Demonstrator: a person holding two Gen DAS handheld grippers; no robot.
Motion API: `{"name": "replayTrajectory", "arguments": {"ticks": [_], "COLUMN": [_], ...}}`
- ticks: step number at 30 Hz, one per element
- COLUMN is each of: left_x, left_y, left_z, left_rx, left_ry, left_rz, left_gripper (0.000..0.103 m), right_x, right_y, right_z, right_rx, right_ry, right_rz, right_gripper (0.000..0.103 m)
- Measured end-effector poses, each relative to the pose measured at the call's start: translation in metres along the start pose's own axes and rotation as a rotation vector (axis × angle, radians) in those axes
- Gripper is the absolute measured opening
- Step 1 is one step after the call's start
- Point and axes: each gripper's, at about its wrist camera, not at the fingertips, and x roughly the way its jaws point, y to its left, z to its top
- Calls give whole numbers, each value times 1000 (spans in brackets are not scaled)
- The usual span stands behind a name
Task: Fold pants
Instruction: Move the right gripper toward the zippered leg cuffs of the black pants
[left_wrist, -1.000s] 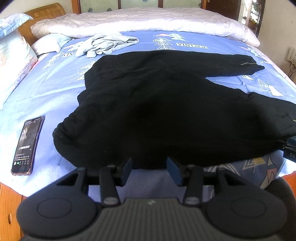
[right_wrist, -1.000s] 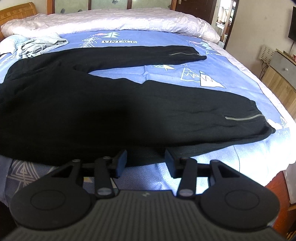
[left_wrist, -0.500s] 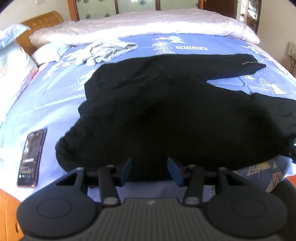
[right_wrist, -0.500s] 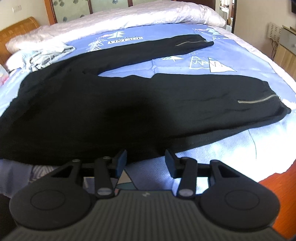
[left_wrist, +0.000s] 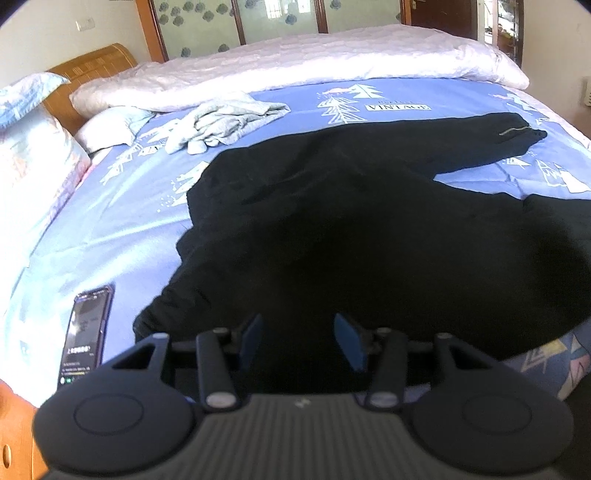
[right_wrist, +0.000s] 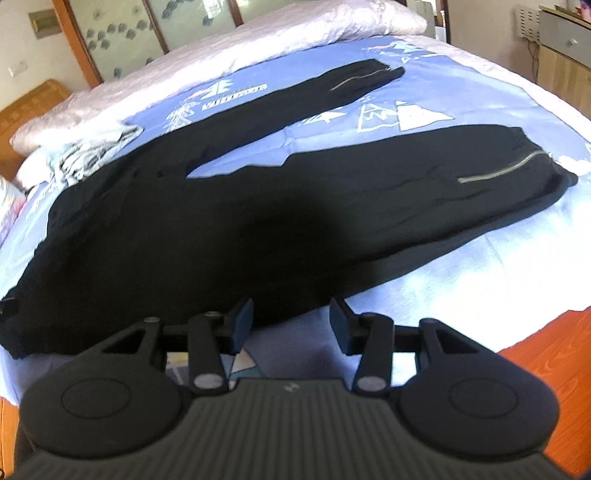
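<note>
Black pants lie spread flat on the blue bedspread, legs apart. The left claw hangs over their near edge, fingers apart with nothing pinched. The right claw hovers just short of that edge, likewise parted and empty. A phone lies left of the left claw.
</note>
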Motion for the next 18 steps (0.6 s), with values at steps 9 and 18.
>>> {"name": "replayTrajectory", "arguments": {"ticks": [9,18], "left_x": [12,24], "left_y": [6,0], "left_z": [1,-2], "left_rx": [22,83], "left_ry": [9,8], "left_rz": [49,114], "left_gripper": [46,46], "right_x": [-8,-10], "right_y": [-63,-80], "right_z": [8,2], "right_rx": [249,362], "right_ry": [-53,-50], "right_rz": [-18,15], "right_gripper": [48,47]}}
